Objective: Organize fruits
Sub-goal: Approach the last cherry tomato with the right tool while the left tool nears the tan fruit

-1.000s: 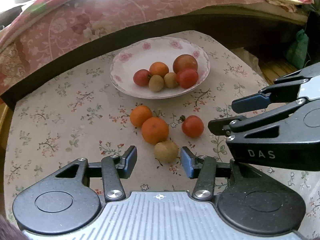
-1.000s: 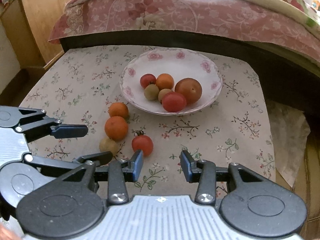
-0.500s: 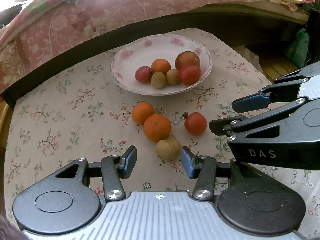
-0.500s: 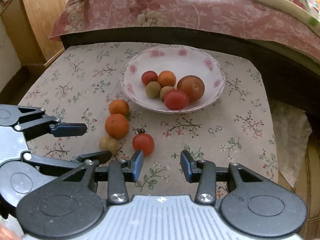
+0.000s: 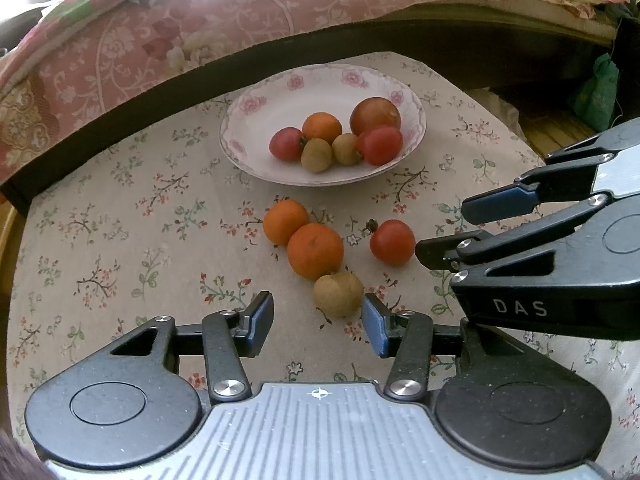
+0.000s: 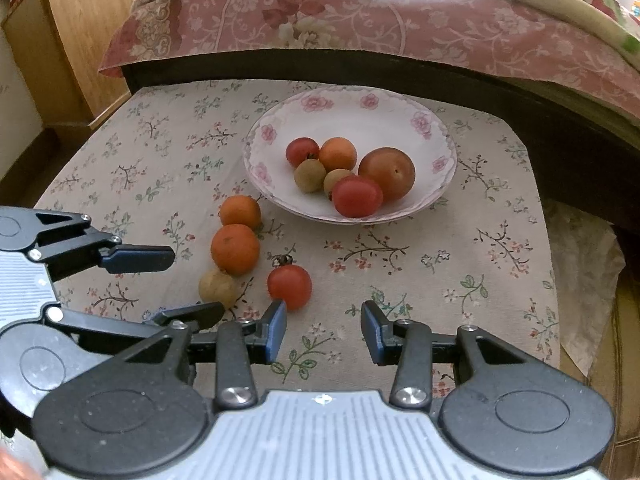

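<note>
Floral-cloth table: white flowered plate holding six fruits. Loose before it: two oranges touching, a brown longan against the nearer orange, a red tomato apart to the right. Left gripper: jaws wide, empty, longan just ahead between its tips. Right gripper: jaws wide, empty, tomato beside its left finger
</note>
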Motion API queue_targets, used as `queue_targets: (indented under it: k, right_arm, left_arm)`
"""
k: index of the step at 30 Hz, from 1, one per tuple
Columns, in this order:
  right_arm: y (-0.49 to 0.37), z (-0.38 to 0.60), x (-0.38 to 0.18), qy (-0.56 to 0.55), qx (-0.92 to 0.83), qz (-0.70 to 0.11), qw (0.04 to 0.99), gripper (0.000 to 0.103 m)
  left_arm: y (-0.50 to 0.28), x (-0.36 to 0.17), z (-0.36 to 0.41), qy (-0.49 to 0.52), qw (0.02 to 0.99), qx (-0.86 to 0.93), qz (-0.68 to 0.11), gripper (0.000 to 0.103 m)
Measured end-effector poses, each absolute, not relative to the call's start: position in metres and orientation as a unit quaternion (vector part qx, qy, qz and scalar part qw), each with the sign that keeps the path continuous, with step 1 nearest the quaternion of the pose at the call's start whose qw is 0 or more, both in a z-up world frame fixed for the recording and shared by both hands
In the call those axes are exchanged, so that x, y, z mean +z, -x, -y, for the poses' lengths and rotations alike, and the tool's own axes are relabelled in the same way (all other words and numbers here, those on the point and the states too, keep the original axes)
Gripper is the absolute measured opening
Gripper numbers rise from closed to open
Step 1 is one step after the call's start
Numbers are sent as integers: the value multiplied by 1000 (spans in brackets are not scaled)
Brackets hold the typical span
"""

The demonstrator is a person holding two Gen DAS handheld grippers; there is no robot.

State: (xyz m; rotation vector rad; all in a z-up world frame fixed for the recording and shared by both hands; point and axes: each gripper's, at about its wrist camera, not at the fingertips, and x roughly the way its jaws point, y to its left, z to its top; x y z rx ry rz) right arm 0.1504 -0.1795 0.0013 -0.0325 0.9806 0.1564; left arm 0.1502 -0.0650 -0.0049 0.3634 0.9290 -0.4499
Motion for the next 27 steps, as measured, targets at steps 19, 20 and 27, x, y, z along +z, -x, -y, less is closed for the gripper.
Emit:
queue_targets:
  k: [19, 20, 27]
  right_arm:
    - [-147, 191, 3, 16, 116, -468, 876, 41]
    - [-147, 190, 2, 16, 125, -466, 876, 41]
    - [-159, 180, -7, 26, 144, -459, 876, 41]
  left_arm:
    - [-150, -9, 52, -165, 852, -210, -451, 58]
    - [-149, -9, 50, -162, 851, -212, -452, 58]
    - [-149, -12, 50, -165, 846, -219, -457, 58]
